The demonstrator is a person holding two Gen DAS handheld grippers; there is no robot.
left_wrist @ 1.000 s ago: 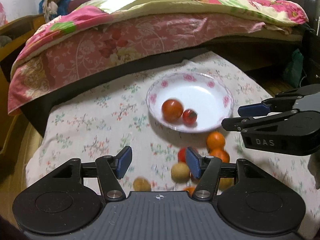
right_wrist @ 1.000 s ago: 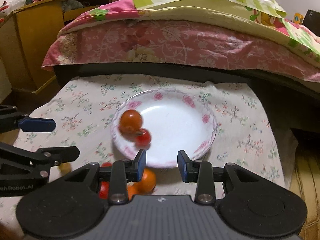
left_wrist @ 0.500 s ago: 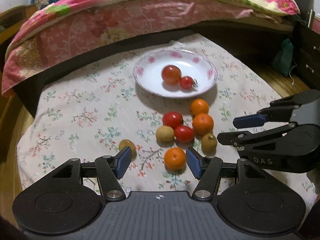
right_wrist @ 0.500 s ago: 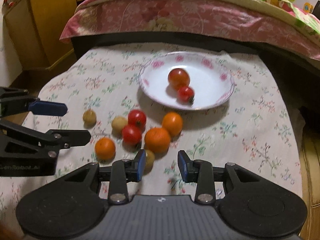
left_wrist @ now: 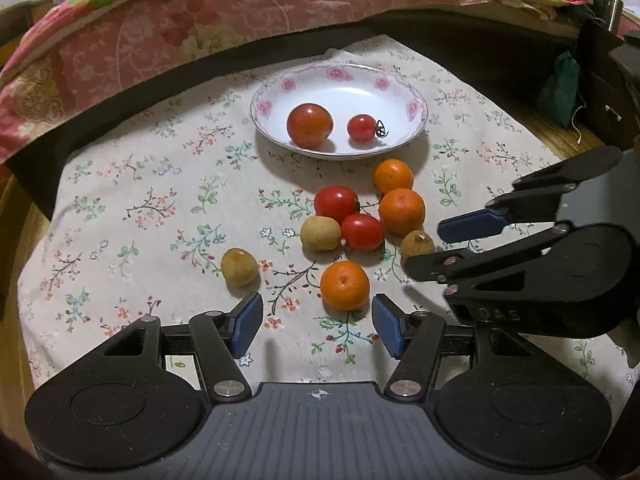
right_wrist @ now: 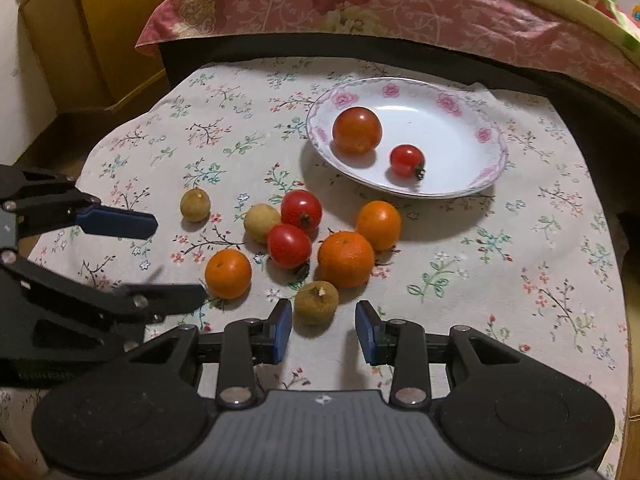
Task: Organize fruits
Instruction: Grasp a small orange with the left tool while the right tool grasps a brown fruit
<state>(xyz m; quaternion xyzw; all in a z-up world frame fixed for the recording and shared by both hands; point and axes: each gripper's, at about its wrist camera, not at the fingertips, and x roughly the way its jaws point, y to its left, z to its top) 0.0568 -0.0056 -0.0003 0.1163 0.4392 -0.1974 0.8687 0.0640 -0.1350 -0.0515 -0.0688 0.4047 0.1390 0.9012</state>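
A white flowered plate [left_wrist: 340,80] [right_wrist: 400,81] holds a large tomato [left_wrist: 310,125] and a small tomato [left_wrist: 362,128]. In front of it on the floral cloth lie three oranges, two tomatoes [left_wrist: 336,203] [left_wrist: 362,232] and three brown longans. My left gripper [left_wrist: 318,324] [right_wrist: 178,258] is open, its tips just short of the nearest orange [left_wrist: 345,285] [right_wrist: 228,273]. My right gripper [right_wrist: 324,328] [left_wrist: 430,252] stands open by a narrow gap, with a longan [right_wrist: 316,302] [left_wrist: 417,246] just ahead of its tips and nothing between the pads.
A bed with a pink floral quilt [left_wrist: 200,20] runs along the table's far side. A wooden cabinet [right_wrist: 92,32] stands at the far left and a green bag [left_wrist: 562,88] at the right. One longan [left_wrist: 239,266] lies apart to the left.
Both grippers have tilted down and sunk toward the cloth, so the fruit cluster now shows in full and sits closer to the tips. Jaw gaps look the same.
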